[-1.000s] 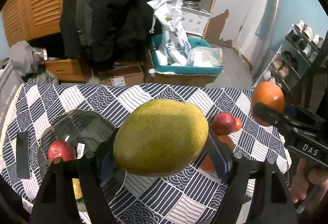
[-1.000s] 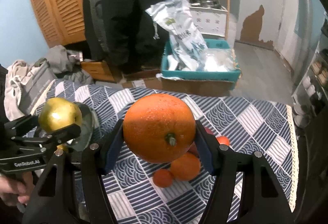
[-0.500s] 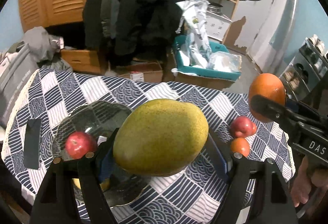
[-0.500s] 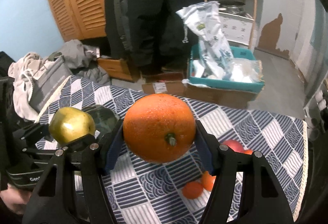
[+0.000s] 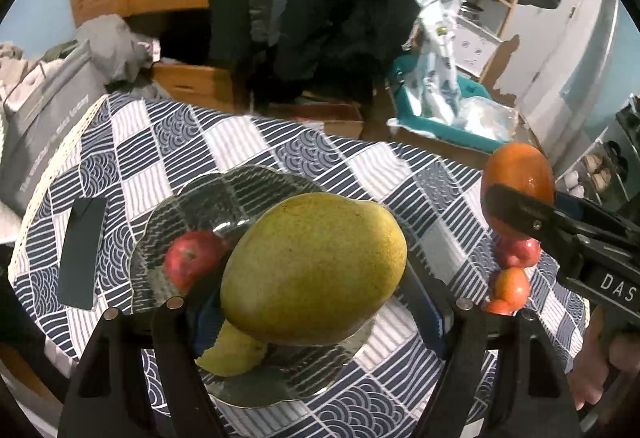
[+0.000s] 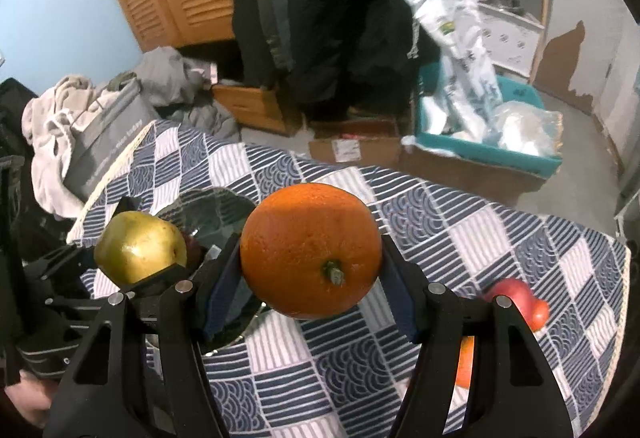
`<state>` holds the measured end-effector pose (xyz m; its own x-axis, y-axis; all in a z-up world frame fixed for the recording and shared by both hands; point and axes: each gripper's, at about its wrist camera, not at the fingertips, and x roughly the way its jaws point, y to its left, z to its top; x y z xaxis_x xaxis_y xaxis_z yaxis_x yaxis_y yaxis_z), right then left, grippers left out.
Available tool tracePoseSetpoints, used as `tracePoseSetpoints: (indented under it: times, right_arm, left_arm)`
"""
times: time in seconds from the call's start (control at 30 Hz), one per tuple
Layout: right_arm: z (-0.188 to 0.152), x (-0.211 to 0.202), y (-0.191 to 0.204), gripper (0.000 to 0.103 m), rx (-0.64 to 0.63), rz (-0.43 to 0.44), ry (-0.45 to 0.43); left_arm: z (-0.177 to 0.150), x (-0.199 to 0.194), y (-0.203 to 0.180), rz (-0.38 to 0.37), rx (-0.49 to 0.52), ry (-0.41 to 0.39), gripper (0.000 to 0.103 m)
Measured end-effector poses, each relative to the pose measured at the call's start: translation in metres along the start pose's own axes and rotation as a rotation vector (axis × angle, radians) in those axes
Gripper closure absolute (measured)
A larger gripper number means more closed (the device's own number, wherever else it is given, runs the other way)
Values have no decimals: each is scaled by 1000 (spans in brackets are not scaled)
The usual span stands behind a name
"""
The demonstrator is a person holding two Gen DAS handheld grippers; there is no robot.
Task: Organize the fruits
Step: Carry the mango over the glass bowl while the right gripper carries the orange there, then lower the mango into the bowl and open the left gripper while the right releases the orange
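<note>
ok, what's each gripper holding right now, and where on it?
Left gripper: mango, fingers clamped on its two long ends. Right gripper: orange, gripped across its sides, stem facing the camera.

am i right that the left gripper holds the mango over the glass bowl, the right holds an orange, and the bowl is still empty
Not quite: the bowl is not empty. The left wrist view shows a red apple and a yellow-green fruit already in it. The rest stands: the left gripper holds the mango over the bowl, and the right gripper holds an orange.

Green mango [image 5: 316, 270] and orange [image 6: 311, 250] held aloft.
</note>
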<state>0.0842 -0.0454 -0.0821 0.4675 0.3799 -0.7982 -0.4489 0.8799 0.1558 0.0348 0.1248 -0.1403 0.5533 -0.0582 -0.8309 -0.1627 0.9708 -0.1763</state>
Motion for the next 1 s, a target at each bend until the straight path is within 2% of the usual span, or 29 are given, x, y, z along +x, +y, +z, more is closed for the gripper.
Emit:
tracePoseSetpoints:
  times: [0.4,0.83,1.0]
  right_arm:
    - [-5,66,36,37,-59,52,128]
    - [-19,105,51,37,-93,46,223]
    - [-23,112,48,37,-80,50,242]
  left_arm:
    - [-18,32,36,72,-45,85,23]
    - [-30,52,54,76,-80,157,23]
    - [-31,53,54,64,-78,156,22]
